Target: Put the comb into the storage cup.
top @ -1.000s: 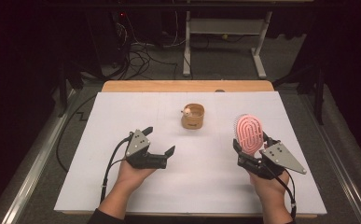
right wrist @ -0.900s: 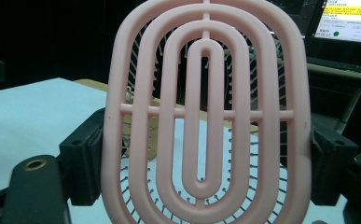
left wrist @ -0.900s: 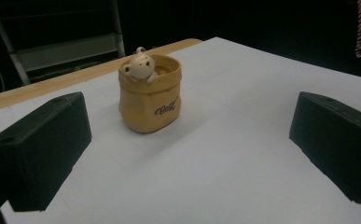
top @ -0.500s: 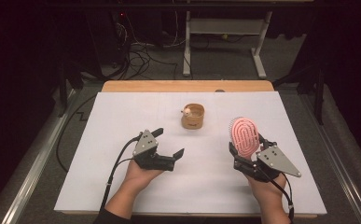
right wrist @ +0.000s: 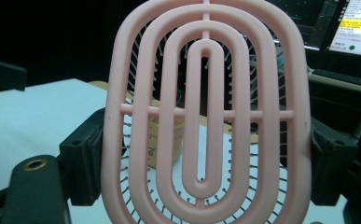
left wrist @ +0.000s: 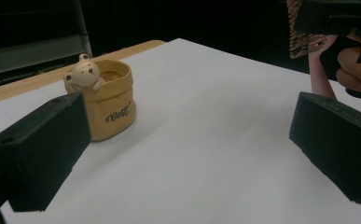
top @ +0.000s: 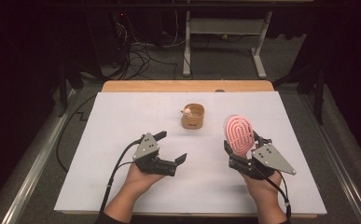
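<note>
Overhead light fell evenly on the white worktop [top: 122, 186], leaving soft, faint shadows, while the far room stayed dark. The right gripper view was slightly soft on the near pink brush [right wrist: 206, 116]; a far monitor [right wrist: 357, 28] glared.

"Bear" in dark script, on the yellow pot [left wrist: 108, 105]

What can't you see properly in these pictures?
- Brush handle: cut off by the bottom edge in the right gripper view.
- Pot: mostly behind the brush in the right gripper view.
- Inside of the pot: too small in the high view.
</note>
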A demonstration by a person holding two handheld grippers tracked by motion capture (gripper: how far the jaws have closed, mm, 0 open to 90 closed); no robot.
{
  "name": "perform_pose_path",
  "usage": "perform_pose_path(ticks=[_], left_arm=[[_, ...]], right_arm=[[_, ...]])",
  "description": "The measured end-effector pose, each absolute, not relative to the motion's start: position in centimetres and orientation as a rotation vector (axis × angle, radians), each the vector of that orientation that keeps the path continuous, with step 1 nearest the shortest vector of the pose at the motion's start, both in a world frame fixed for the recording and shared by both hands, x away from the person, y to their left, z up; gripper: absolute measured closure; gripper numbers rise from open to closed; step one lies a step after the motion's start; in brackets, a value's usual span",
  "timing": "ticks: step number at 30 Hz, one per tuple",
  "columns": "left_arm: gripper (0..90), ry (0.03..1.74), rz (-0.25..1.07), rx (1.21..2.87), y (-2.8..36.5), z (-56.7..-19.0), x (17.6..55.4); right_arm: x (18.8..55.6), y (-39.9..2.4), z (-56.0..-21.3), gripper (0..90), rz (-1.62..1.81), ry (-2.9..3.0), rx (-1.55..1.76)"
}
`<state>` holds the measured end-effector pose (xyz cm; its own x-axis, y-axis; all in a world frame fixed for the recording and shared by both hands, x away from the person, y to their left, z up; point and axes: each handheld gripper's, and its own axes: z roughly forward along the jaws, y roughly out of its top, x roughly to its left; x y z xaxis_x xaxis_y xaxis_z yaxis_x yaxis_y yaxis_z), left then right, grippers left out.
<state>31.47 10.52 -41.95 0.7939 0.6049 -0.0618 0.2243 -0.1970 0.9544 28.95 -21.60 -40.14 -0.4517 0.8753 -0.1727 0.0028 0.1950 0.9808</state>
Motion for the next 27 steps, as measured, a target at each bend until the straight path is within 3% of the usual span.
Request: perform_pose_path(ticks=[12, 27], left_arm=[[0.0, 0.629, 0.371, 1.766, 10.3, -41.5, 30.9], [0.0, 0.608, 0.368, 1.734, 10.2, -40.4, 30.1]], right_arm=[[29.8, -18.1, -39.6, 20.0, 1.386, 1.674, 0.758], [27.9, -16.2, -40.8, 19.9, 1.377, 1.727, 0.682]])
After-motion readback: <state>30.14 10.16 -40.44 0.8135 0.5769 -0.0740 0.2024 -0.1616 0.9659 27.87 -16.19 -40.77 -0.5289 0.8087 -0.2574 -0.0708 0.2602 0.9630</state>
